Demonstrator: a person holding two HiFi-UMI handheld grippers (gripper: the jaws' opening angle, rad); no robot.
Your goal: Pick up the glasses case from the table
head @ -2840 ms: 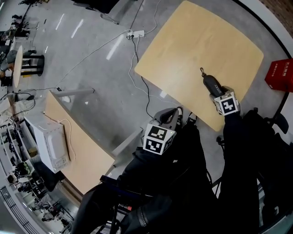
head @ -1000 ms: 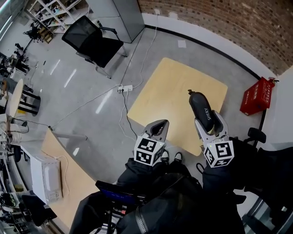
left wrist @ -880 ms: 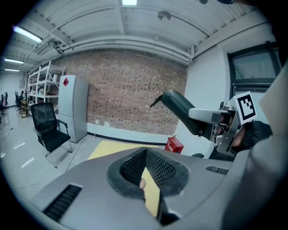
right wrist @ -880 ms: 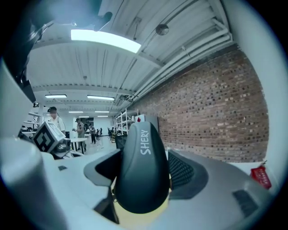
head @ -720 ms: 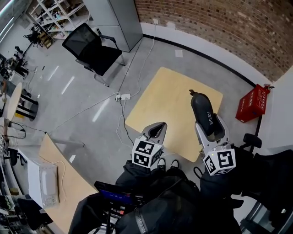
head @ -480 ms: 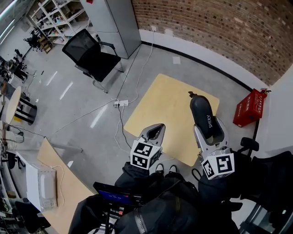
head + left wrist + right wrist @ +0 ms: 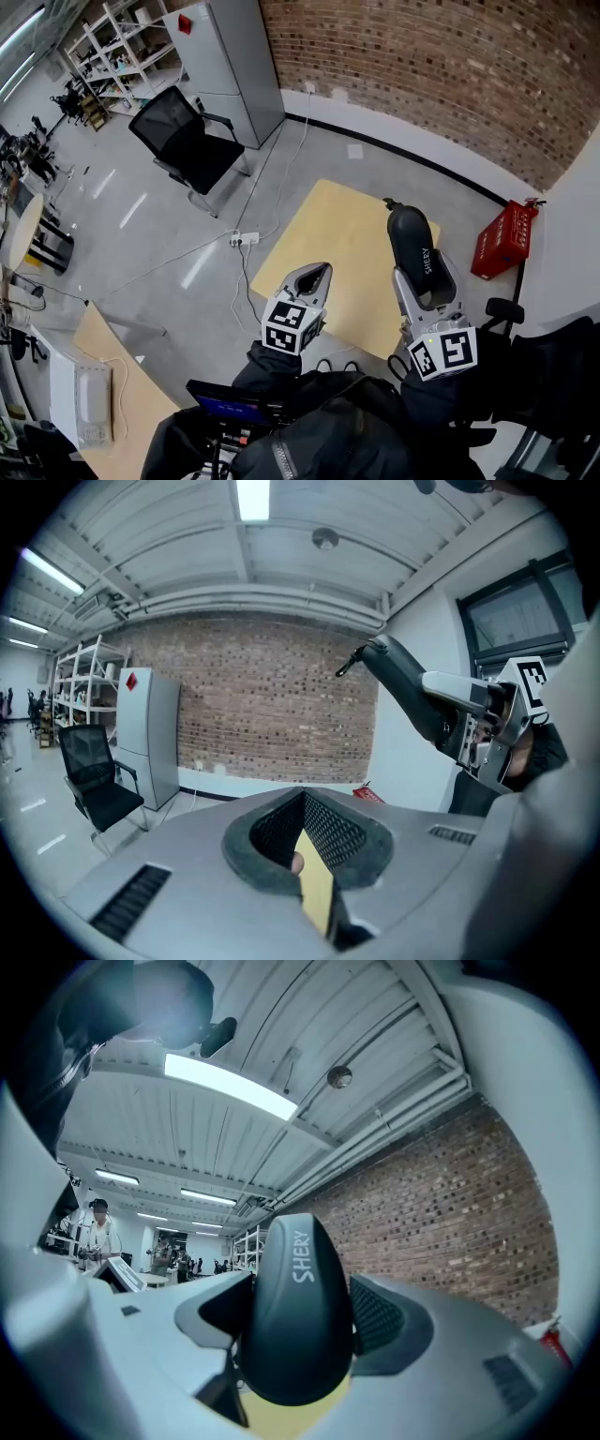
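Holds the glasses case [image 7: 411,242] clamped by its lower end in the right gripper [image 7: 422,281], lifted free above the right edge of the table [image 7: 328,234], likely for a firm carry, left gripper [image 7: 311,275] closed, empty and idle.

In the head view, the near end of the glasses case [image 7: 412,239] is sunk between the jaws of the right tongs [image 7: 422,279], so its full length cannot be seen. Both tongs cover parts of the tabletop's [image 7: 342,234] near edge, the left tongs [image 7: 314,272] on the left.

In the right gripper view, the case blocks the middle of the room. In the left gripper view, the thin slit between the jaws shows only a yellow sliver, too narrow to identify.

The items on the far left shelves [image 7: 112,47] are too small to name. The print on the red crate [image 7: 497,244] is too small to read.
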